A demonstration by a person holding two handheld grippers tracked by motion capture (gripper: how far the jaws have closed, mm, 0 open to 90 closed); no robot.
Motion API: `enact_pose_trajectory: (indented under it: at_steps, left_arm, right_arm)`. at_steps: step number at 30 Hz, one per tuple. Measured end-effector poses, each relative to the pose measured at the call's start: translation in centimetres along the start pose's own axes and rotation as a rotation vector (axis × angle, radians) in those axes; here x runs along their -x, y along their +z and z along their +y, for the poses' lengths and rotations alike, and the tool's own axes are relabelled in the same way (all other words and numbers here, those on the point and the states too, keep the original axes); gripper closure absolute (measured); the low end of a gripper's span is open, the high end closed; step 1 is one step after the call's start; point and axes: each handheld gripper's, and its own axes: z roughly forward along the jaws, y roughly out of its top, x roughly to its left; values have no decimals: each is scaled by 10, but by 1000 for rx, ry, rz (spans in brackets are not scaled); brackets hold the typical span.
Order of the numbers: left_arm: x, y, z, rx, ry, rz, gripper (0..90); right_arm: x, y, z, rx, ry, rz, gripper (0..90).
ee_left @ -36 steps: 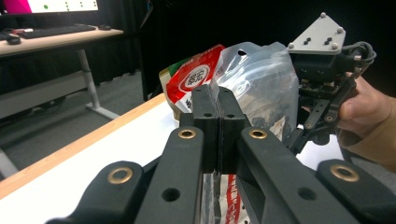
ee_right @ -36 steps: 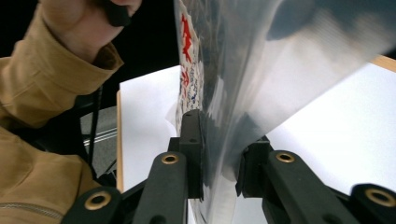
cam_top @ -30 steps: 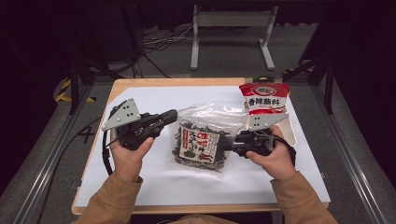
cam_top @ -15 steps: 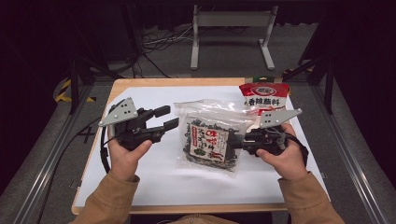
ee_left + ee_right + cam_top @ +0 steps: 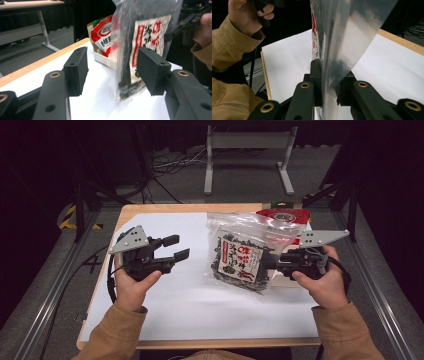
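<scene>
From above, my right gripper (image 5: 270, 262) has lifted the seaweed bag (image 5: 242, 257) rightward off the table (image 5: 150, 320); my left gripper (image 5: 175, 247) has let go, jaws spread. Left gripper view: bag hanging upright beyond them. Right gripper view: jaws clamped on its edge.

On the bench (image 5: 165, 320) a snack bag (image 5: 242, 260) stands lifted at the middle-right, its right edge pinched between the jaws of the right tongs (image 5: 267, 262). The left tongs (image 5: 176, 247) sit well to its left — jaws apart, facing it. Behind the bag, at the far right edge, a second packet (image 5: 282, 216) rests in a tray (image 5: 103, 58).
</scene>
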Motion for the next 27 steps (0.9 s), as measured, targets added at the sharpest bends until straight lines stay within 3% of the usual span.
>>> enact_pose_trajectory:
  at_steps: [12,27]
  left_arm:
    - [-8,-1,-9,-32,-26,25,414]
    - [-21,1,-23,-68,-58,48,398]
  right_arm:
    - [8,-22,9,10,25,-60,779]
    - [20,-44,25,27,46,-99,778]
